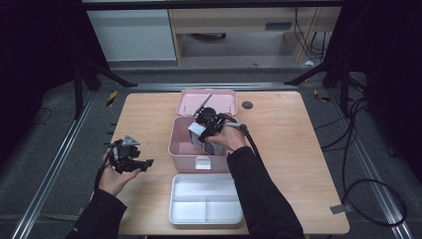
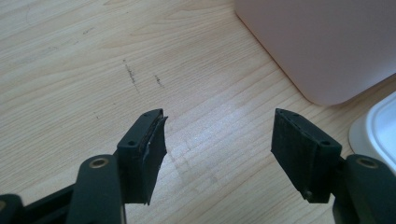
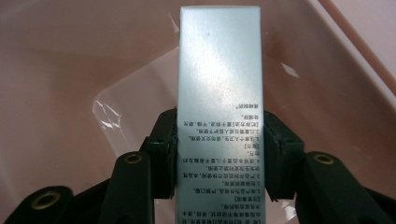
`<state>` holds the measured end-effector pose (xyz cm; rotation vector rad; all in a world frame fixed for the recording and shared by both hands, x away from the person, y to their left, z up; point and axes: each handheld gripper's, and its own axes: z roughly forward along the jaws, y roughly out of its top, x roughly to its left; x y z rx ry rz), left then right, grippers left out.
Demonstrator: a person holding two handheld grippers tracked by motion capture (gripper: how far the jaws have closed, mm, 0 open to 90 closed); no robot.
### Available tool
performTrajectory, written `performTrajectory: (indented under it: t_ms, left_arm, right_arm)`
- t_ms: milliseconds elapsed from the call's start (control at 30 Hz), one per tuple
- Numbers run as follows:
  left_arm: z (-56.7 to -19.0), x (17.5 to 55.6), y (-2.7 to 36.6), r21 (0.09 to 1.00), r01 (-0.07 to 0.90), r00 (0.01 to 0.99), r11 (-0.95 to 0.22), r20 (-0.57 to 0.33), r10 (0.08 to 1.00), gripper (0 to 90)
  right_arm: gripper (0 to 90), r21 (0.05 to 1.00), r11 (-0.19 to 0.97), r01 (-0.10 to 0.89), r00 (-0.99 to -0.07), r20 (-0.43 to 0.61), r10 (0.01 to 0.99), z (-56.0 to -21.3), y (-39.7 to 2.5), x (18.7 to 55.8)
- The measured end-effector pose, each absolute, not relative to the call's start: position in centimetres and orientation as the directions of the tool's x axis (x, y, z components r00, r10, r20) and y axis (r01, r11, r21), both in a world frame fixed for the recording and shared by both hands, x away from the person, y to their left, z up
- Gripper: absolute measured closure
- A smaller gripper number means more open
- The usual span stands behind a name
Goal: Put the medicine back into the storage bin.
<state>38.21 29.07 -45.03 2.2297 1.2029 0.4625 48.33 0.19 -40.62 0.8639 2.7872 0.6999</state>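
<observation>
We hold our right gripper (image 1: 203, 130) over the open pink storage box (image 1: 175, 144) at the middle of the wooden table (image 1: 288, 149), with its jaws clamped on the two long sides of a silvery carton (image 1: 195, 129). In the right gripper view the silvery carton (image 3: 219, 93) rises straight up between the black jaws of the right gripper (image 3: 219, 154), its lower half printed with small dark text that reads upside down to us. Behind it we see the pink inner walls of the storage box (image 3: 70, 51) and a clear, glossy plastic piece (image 3: 121, 112) lying at the bottom; we cannot tell whether the carton's far end touches it.

Our left gripper (image 1: 145, 163) sits low over bare table to the left of the box, well apart from the right one. In the left gripper view its jaws stand wide apart around the left gripper (image 2: 217, 140) midpoint with nothing between them, only the wood grain below; the rounded pink corner of the box (image 2: 327, 46) stands near at the upper right.

The box's lid (image 1: 207, 101) stands open at the far side. A white divided tray (image 1: 205, 199) lies just in front of the box, near the table's close edge, and its rim (image 2: 378, 126) shows at the right border of the left gripper view
</observation>
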Motion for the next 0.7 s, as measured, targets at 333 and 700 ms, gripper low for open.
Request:
performTrajectory:
  t_ms: [333, 700]
  left_arm:
    - [-44.8, 38.1, 29.1, 0.616, 0.645, 0.545, -0.452, 0.045, 0.837, 38.0]
    - [-44.7, 37.8, 28.6, 0.639, 0.603, 0.584, -0.478, 0.055, 0.81, 42.3]
  right_arm:
    - [46.5, 0.599, 0.664, 0.448, -0.829, 0.0, 0.559, -37.9, -1.3, 47.0]
    - [41.3, 0.703, 0.569, 0.426, -0.78, -0.033, 0.625, -34.3, -7.2, 44.4]
